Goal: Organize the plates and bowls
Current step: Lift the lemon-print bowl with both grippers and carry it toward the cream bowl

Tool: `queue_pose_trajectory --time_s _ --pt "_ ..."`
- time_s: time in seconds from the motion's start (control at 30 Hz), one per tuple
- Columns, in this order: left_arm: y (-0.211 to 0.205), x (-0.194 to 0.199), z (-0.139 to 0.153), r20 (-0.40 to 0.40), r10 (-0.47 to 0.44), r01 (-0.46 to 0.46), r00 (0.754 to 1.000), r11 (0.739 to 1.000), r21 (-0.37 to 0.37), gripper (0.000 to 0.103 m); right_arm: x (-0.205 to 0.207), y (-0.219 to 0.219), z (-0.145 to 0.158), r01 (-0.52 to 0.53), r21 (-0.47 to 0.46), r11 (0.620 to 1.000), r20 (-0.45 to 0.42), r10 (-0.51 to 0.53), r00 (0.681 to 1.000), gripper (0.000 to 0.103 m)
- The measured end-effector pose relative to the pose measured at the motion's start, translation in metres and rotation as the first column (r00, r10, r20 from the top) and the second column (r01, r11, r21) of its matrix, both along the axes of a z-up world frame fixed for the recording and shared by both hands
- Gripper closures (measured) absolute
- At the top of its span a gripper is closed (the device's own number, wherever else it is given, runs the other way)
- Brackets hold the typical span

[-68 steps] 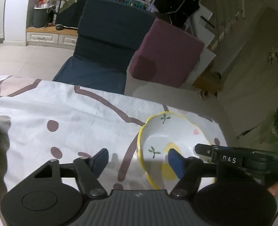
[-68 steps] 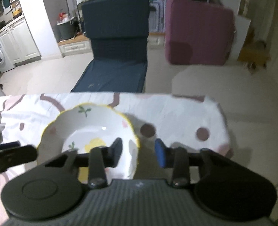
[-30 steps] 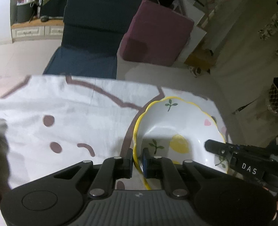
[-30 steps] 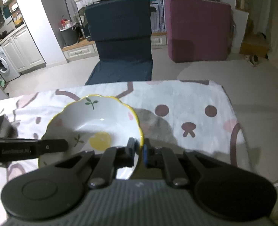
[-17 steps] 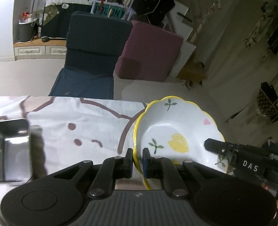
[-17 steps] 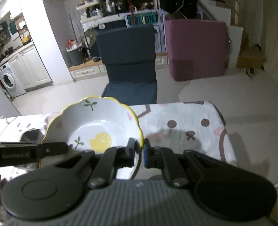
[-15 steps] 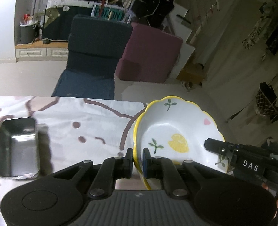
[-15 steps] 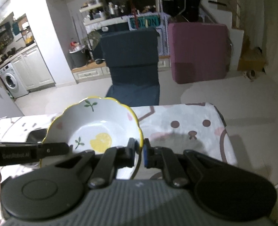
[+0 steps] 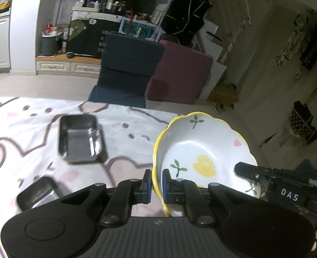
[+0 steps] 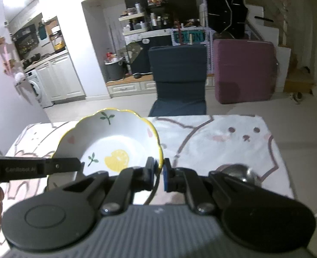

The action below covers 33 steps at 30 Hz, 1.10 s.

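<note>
A white scalloped bowl [image 9: 203,146] with a yellow rim, a lemon print and green sprigs hangs in the air above the table. My left gripper [image 9: 155,183] is shut on its left rim. The same bowl [image 10: 113,142] shows in the right wrist view, where my right gripper [image 10: 159,172] is shut on its right rim. Each view also catches the other gripper's finger reaching in at the bowl's opposite edge. The table below wears a white cloth [image 9: 29,129] with pink cartoon bears.
Two steel rectangular trays lie on the cloth, one [image 9: 79,138] mid-left and one [image 9: 38,193] nearer me. A round steel dish [image 10: 237,172] sits at the right. Beyond the far table edge stand a dark blue floor chair [image 10: 177,79] and a maroon cushion [image 10: 244,68].
Both grippers closed on the bowl's rim, then lifted it off the cloth together. The views rose and drew back, bringing the steel trays into sight on the left.
</note>
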<state>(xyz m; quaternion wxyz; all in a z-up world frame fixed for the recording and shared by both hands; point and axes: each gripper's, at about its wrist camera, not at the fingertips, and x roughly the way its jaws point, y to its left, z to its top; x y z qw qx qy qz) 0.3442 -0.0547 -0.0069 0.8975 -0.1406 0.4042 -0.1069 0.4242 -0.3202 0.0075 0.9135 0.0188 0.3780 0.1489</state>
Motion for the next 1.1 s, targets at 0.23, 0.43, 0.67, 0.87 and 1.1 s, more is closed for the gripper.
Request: queue_pose_trajectory --time_s 0.23,0.43,0.67,0.87,1.1 --pt "0.029 -0.052 -0.008 -0.018 0.005 -0.005 1.0 1.0 -0.005 0.093 -0.052 0.025 -0.001 -0.039 0.016 0.999 -0.01 0.04 0.999 0.094" --pt "0.041 -0.089 -0.022 -0.035 0.01 -0.01 0.999 1.0 0.012 0.093 -0.085 0.035 -0.016 -0.059 0.036 0.998 -0.034 0.06 0.998 0.094" --pt "0.048 -0.116 -0.043 -0.05 -0.002 0.004 0.999 1.0 0.03 0.093 -0.113 0.043 -0.037 -0.079 0.044 0.996 -0.062 0.082 0.995 0.094" --pt "0.052 -0.121 -0.066 -0.1 -0.017 0.018 0.995 1.0 0.004 0.093 -0.122 0.046 -0.051 -0.08 0.033 0.996 -0.088 0.082 0.993 0.095" --pt "0.06 -0.12 -0.091 -0.17 -0.022 0.017 0.985 0.999 -0.03 0.093 -0.13 0.053 -0.068 -0.097 -0.011 0.995 -0.133 0.094 0.987 0.095"
